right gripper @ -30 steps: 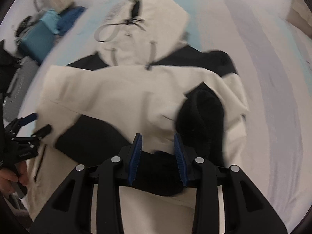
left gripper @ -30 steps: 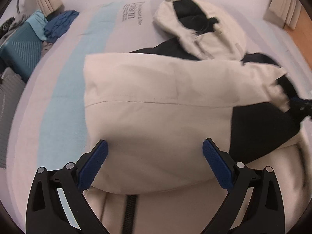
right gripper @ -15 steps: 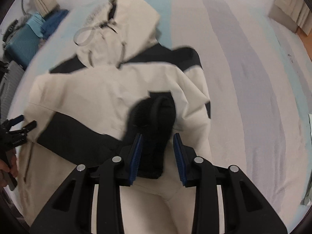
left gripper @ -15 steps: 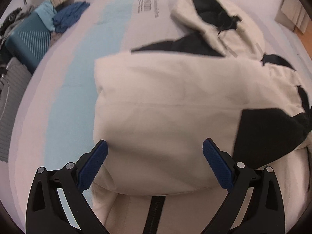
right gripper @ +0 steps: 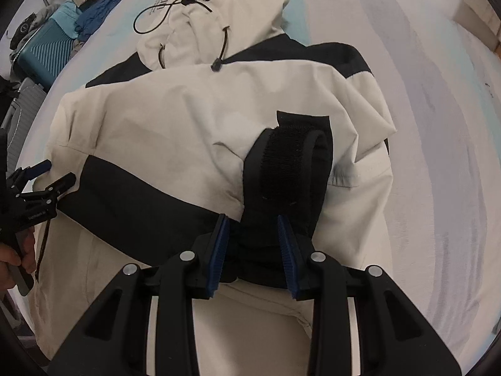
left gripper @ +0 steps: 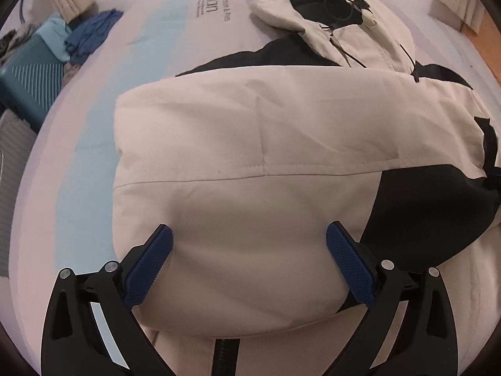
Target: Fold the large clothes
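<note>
A cream and black hooded jacket (left gripper: 250, 131) lies on the bed, hood (left gripper: 338, 22) at the far end. Both sleeves are folded across the body. My left gripper (left gripper: 249, 239) is open, its jaws wide apart over the folded cream sleeve, holding nothing. It also shows in the right wrist view (right gripper: 47, 181) at the jacket's left edge. My right gripper (right gripper: 253, 227) is shut on the black cuff (right gripper: 288, 169) of the other sleeve, which lies on the jacket (right gripper: 188, 125).
The jacket lies on a pale striped bed sheet (right gripper: 438, 125). A teal suitcase (left gripper: 31, 78) and a pile of blue clothes (left gripper: 90, 37) stand past the bed's left edge. A grey case (left gripper: 12, 144) is beside them.
The right gripper has carried the black cuff farther onto the jacket body. The left gripper stays open over the cream sleeve and has shifted slightly.
</note>
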A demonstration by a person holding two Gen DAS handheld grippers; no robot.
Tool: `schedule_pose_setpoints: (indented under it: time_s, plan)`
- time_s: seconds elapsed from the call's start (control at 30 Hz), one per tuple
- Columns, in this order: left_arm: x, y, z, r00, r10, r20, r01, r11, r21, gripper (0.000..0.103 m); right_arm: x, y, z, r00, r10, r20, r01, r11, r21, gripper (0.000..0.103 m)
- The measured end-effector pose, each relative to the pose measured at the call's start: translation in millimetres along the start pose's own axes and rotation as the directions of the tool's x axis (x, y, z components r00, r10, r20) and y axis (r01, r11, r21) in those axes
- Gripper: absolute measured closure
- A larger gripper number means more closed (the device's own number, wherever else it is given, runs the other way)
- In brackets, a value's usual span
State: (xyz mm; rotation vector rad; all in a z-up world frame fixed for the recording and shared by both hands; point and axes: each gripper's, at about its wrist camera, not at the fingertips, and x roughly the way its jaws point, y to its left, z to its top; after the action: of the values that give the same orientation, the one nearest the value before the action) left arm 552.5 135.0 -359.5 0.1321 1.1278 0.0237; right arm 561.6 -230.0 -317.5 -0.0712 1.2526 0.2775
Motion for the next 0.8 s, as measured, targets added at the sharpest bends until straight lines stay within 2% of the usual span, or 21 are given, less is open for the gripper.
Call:
schedule_pose_setpoints:
  time_s: [0.4,0.5,0.7,0.8]
  plan:
    - [-3.0,-0.7,1.8,1.0,0.0,0.003,0.0,1.0,0.001,0.006,7.2,2.7,-3.5,1.0,-0.027,0.011,0.027,0.999,-0.023,0.071]
    - [-9.9,-0.4,4.7,1.0,-0.014,-0.003,0.014,1.0,-0.013,0.006,-3.1,4.6,-2.7,0.999,-0.022,0.03,0.022,1.0,-0.009,0.067]
    - [-25.1,-3.1,6.6,1.0,0.002,0.014,-0.002,1.0,-0.021,0.006,-20.3,11.1,-0.8,0.998,-0.029,0.058,0.03,0.999,-0.012,0.062]
    - [-32.3,-0.7,7.0,1.0,-0.005,0.013,0.005,0.999,-0.043,0.006,-29.4,16.0,-1.6,0.997,-0.047,0.068,0.048,0.999,-0.016,0.053]
